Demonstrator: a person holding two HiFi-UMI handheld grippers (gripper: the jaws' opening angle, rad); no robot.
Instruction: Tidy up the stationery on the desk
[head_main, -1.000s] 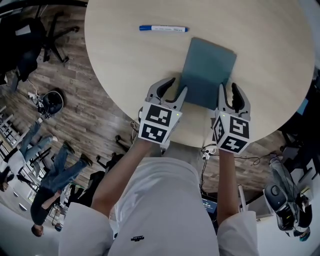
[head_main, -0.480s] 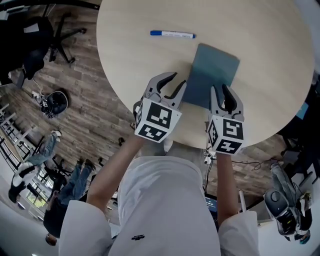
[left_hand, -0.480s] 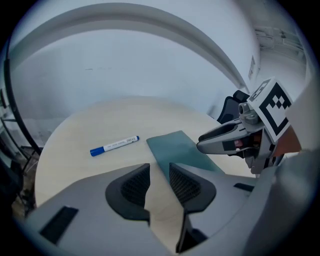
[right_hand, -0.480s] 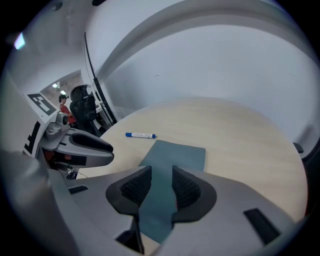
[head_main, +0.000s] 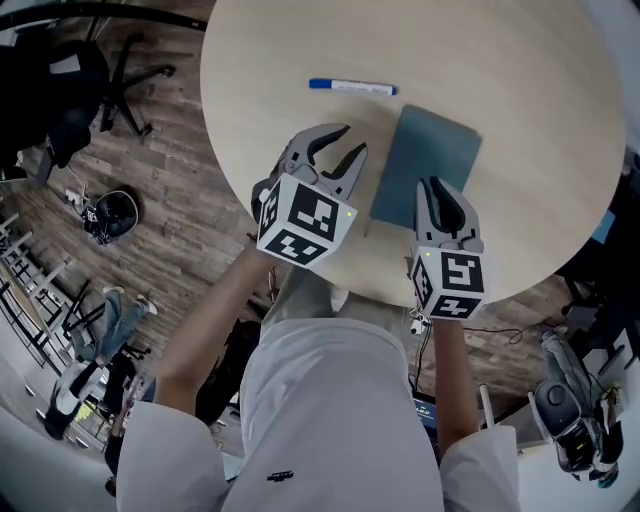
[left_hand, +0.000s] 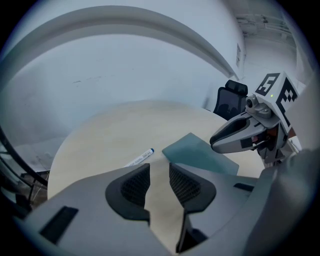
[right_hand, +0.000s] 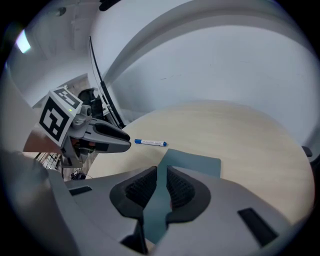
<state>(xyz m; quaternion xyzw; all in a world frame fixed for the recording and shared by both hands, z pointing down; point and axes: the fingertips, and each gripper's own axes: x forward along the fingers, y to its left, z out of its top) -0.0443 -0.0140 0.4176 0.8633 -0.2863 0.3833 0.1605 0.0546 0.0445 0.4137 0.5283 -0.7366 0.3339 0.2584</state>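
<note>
Two claws hang over the near part of the round surface (head_main: 520, 80), and neither has hold of anything. The right claw (right_hand: 161, 174) has just been closing. Its pads now stand a narrow slit apart, not clenched, and the teal notebook (right_hand: 192, 162) shows through that slit, lying flat beneath and ahead of the tips. No view shows the pads pinching its cover or edge. The left claw (left_hand: 159, 172) is released, its jaws well apart with only bare surface between them. The notebook's near corner lies just beyond its right jaw. The blue-capped marker (left_hand: 140, 158) lies a little farther ahead, apart from the notebook.

The tidying looks barely begun. Notebook and marker both lie loose and separate, and no holder or case for them is in view. Both probably need gathering, perhaps the marker brought to the notebook. Lying flat, the notebook gives the jaws little to bite on unless an edge is lifted.

Nothing stands between either claw and the two items. The claws sit near each other, so they could crowd one another over the notebook. Off the left claw's outer side, past the rim, are a wooden floor (head_main: 190, 215) and a black office chair (head_main: 100, 60).
</note>
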